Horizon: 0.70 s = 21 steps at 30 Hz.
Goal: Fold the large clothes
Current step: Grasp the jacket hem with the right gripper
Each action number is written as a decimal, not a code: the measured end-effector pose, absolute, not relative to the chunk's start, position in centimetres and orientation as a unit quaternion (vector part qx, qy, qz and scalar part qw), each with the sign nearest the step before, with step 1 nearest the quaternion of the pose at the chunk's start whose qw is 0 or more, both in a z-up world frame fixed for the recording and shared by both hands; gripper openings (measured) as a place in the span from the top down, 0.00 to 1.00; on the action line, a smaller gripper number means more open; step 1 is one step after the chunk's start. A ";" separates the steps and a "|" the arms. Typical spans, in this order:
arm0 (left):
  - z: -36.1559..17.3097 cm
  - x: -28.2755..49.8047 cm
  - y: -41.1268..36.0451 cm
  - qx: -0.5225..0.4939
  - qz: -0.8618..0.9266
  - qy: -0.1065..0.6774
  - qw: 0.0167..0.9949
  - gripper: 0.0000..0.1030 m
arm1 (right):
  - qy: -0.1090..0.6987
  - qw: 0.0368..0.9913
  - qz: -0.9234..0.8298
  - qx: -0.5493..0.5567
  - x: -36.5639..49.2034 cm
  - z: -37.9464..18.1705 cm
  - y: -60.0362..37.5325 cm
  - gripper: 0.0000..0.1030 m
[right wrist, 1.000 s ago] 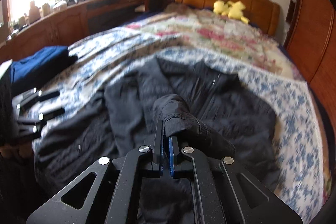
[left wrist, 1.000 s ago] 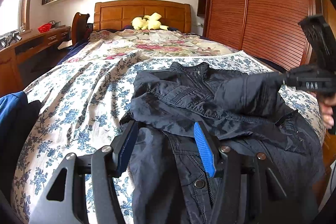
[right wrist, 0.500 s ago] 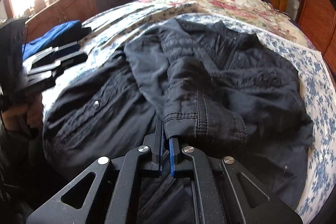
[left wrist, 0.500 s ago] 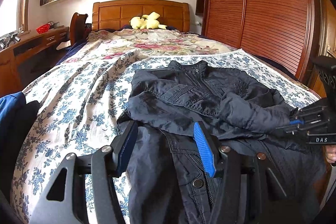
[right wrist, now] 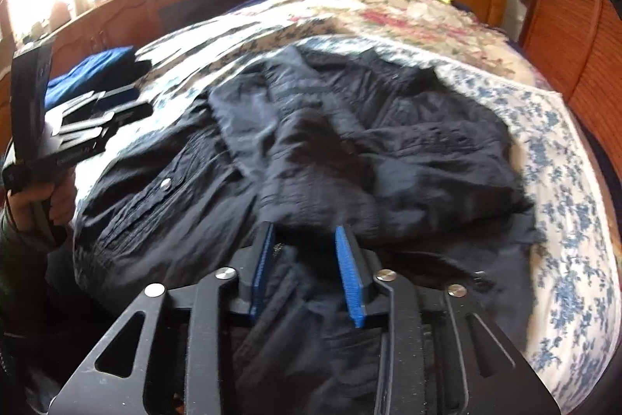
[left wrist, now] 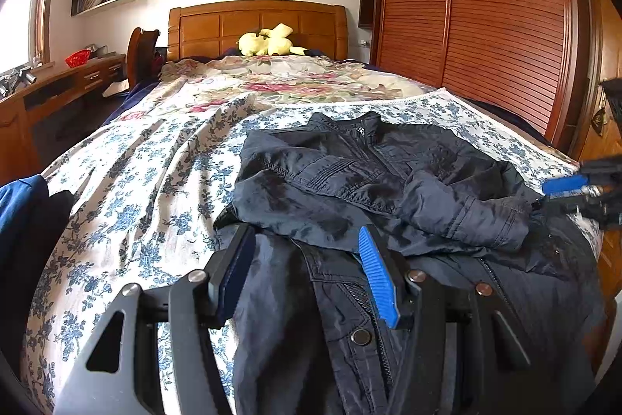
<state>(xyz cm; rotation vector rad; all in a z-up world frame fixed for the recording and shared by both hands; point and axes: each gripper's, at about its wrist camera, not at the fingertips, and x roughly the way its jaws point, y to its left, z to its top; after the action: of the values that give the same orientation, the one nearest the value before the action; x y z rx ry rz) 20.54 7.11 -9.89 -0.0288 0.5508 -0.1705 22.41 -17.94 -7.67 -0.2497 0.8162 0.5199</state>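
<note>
A: State of each claw?

B: Left claw [left wrist: 307, 269], bottom centre of its frame: spread, empty, over the jacket [left wrist: 388, 205] hem. Right claw [right wrist: 307, 271], bottom centre of its frame: spread, gripping nothing.

A: Jacket location?

B: Mid-frame on the bed [left wrist: 147, 181], sleeve [left wrist: 462, 216] laid across the front; toy [left wrist: 270, 41] at the headboard, top centre.

A: Procedure?

B: Flatten the sleeve first. Pinch both hem corners evenly; fold toward the collar.

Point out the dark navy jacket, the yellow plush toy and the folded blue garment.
Dark navy jacket [left wrist: 350, 181]: left wrist view, chest panel.
Yellow plush toy [left wrist: 268, 43]: left wrist view, its body, by the headboard.
Folded blue garment [right wrist: 91, 70]: right wrist view, top surface.
</note>
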 end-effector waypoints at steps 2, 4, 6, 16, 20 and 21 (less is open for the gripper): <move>-10.0 20.5 6.9 -0.012 -0.085 0.272 0.958 0.47 | 0.388 0.881 0.243 -0.119 23.2 -7.4 -18.6 0.56; -10.0 20.5 6.8 -0.009 -0.084 0.273 0.958 0.47 | 0.393 0.882 0.229 -0.120 24.4 -7.6 -19.0 0.55; -10.1 20.5 6.8 -0.008 -0.085 0.273 0.958 0.47 | 0.401 0.881 0.225 -0.107 25.8 -8.1 -19.4 0.55; -10.1 20.5 6.8 -0.011 -0.083 0.274 0.958 0.47 | 0.463 0.853 0.236 -0.051 29.8 -12.9 -17.7 0.54; -10.2 20.5 7.0 -0.013 -0.083 0.275 0.958 0.47 | 0.477 0.845 0.234 -0.056 30.0 -14.5 -16.6 0.49; -10.2 20.5 7.0 -0.014 -0.083 0.275 0.958 0.47 | 0.478 0.845 0.232 -0.055 30.2 -14.7 -16.6 0.43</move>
<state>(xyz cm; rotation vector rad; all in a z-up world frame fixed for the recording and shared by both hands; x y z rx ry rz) 20.52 7.04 -10.25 -0.0285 0.5576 -0.1676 30.16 -16.57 -14.73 -0.1163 1.0095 0.4899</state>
